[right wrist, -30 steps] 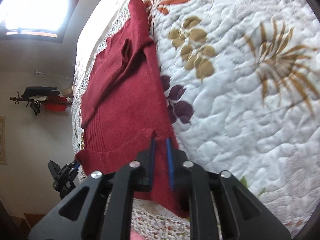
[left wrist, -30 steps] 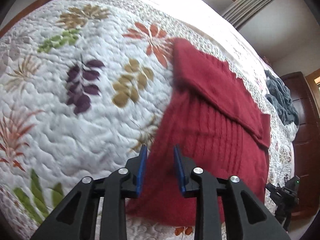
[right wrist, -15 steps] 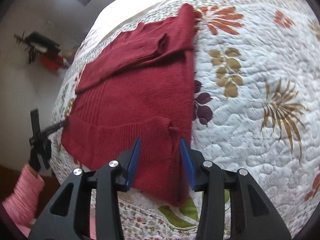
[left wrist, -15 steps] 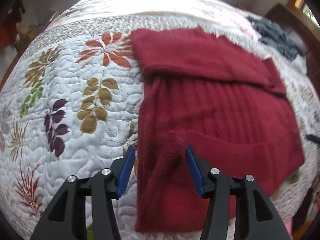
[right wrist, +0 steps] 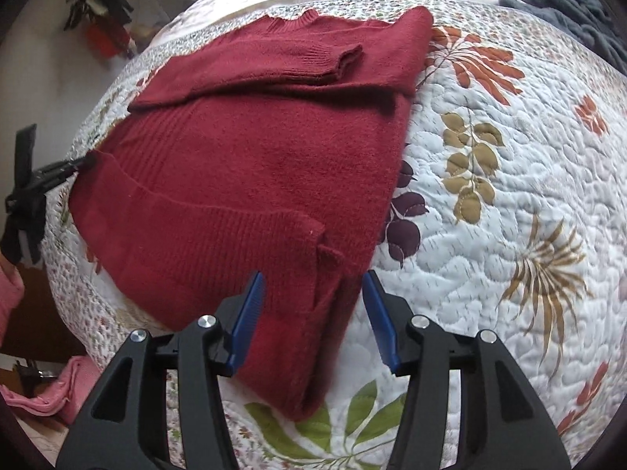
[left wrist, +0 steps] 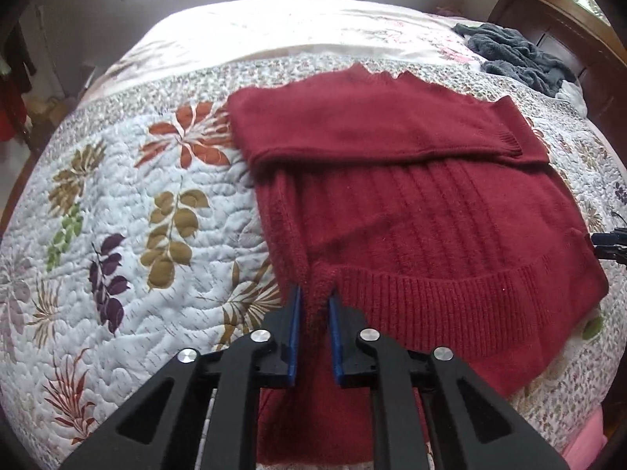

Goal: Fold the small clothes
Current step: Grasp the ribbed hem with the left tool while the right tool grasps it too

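A dark red knitted sweater (left wrist: 423, 211) is laid flat on a quilted bedspread (left wrist: 129, 235) printed with leaves and flowers in orange, olive, purple and green. Its sleeves are folded across the chest, and one ribbed cuff (right wrist: 345, 58) is seen lying on top near the collar in the right wrist view. The ribbed hem (left wrist: 462, 293) is turned toward the near edge of the bed.

The left gripper (left wrist: 314, 315) is closed on a bunched fold of the sweater at the hem corner, and red knit is seen pinched between the two blue pads (left wrist: 294, 333). The fabric is pulled up into a small ridge at that point.

The right gripper (right wrist: 313, 305) is held with its jaws spread wide, and nothing is clamped between them. It is positioned above the other hem corner, where a small pucker in the knit (right wrist: 327, 248) is visible just ahead of the blue pads (right wrist: 247, 317).

A grey fleecy garment (left wrist: 513, 55) is heaped well apart from the sweater, near a dark wooden headboard (left wrist: 564, 35). Pink fabric (right wrist: 39, 391) is glimpsed at the lower left of the right wrist view, beside the bed.
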{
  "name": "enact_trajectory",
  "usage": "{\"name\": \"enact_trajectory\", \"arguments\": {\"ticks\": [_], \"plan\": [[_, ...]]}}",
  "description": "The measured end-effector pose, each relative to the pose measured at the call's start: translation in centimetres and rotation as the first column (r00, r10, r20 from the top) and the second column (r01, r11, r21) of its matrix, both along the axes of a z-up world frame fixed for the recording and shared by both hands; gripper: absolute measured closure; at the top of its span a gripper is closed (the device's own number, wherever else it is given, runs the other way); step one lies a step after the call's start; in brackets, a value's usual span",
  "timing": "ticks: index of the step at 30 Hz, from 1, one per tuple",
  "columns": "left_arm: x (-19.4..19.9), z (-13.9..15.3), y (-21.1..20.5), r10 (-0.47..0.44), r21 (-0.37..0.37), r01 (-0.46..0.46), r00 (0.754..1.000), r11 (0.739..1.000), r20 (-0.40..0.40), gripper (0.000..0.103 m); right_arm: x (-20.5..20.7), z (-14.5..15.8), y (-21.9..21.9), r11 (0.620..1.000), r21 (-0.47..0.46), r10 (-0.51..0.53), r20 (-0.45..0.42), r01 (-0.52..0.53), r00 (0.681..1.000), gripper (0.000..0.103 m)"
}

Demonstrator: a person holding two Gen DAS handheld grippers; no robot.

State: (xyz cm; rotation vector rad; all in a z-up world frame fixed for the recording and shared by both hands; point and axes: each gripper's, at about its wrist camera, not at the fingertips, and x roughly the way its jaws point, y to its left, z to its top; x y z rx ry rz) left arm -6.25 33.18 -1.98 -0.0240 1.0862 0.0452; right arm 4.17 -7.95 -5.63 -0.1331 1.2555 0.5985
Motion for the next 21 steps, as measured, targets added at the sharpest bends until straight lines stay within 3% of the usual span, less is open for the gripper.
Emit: {"name": "enact_trajectory", "arguments": {"ticks": [3, 7, 11, 16, 21], "plan": [[-0.4, 0.4, -0.2, -0.007, 0.003, 0.007, 1.000, 1.000, 0.019, 0.092, 0.3, -0.4, 0.4, 1.000, 0.005, 0.026, -0.007, -0.026, 1.000, 0.049], [-1.0, 0.5, -1.0, -0.028, 0.065, 0.026, 0.999, 0.998, 0.023, 0.092, 0.8, -1.6, 0.6, 0.999, -0.014, 0.036, -0.023, -0.036, 0.999, 0.051], [-1.6, 1.2, -1.3, -0.030, 0.054, 0.027, 0.998, 0.998, 0.047, 0.093, -0.1, -1.3, 1.5, 0.994, -0.078, 0.082, 0.032, -0.079, 0.996, 0.060], [-1.1, 0.6, -1.0, -0.030, 0.010, 0.030, 0.999, 1.000, 0.024, 0.093, -0.8, 0.6, 1.2, 0.996, -0.081, 0.056, 0.102, -0.048, 0.993, 0.060], [-0.4, -0.8, -1.6, -0.050, 0.020, 0.050, 0.999, 0.999, -0.016, 0.091, -0.7, 1.0, 1.2, 0.997, -0.042, 0.068, 0.079, -0.064, 0.995, 0.060]]}}
